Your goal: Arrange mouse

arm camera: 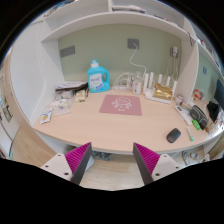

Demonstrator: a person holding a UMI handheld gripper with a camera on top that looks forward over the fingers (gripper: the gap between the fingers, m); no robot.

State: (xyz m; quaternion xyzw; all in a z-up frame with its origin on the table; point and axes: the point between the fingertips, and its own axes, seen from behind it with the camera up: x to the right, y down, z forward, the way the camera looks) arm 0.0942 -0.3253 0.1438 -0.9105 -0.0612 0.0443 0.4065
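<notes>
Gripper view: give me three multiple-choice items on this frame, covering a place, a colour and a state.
1. Where is the small black computer mouse?
A. on the pink mat
B. on the wooden desk, beyond the right finger
C. between the fingers

2. What colour is the detergent bottle at the wall?
A. blue
B. red
C. yellow

3. How do the tongs stand?
A. shut on the mouse
B. open, holding nothing
C. shut on the bottle

Key: 1 B, it lies on bare desk right of the pink rectangular mat; 2 A, its body is blue; 3 B, a wide empty gap separates the fingers.
</notes>
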